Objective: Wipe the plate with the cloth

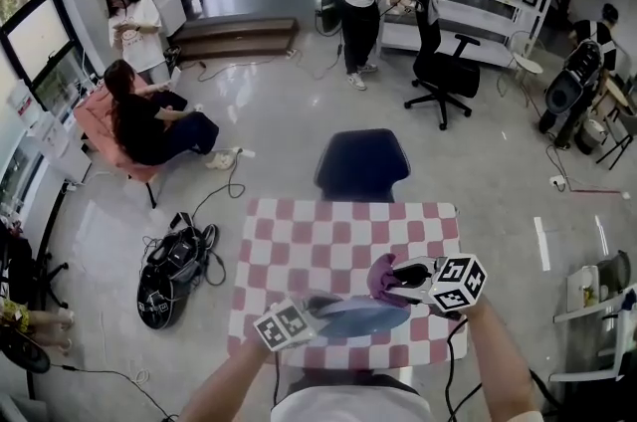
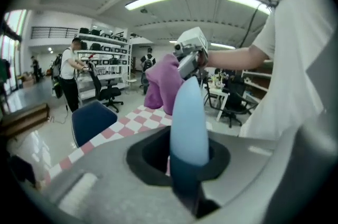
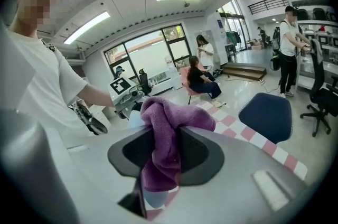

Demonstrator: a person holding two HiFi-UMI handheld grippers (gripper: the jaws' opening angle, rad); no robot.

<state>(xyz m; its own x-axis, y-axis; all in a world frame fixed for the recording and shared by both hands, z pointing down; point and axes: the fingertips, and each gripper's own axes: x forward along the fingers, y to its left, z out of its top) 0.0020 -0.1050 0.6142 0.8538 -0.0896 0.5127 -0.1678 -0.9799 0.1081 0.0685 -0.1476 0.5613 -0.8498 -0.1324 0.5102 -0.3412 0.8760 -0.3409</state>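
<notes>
The smooth, pale blue plate [image 1: 360, 315] hangs over the near edge of the checkered table [image 1: 338, 231]. Its long axis runs from my left gripper [image 1: 317, 311], whose fingers pinch its rim, toward my right gripper [image 1: 400, 277]. Those fingers clamp the bunched purple cloth [image 1: 382, 275], which seems to touch the plate's far rim.

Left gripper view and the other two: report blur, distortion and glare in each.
Left gripper view: the plate, edge-on near the lens, is soft, its lower part dark and smeared; fisheye, black corners, ceiling lights blown out. Right gripper view: the cloth is fairly sharp; same fisheye; a mosaic patch hides a face. Head view: wide-angle bowing, sheen on the floor, table sharp.
</notes>
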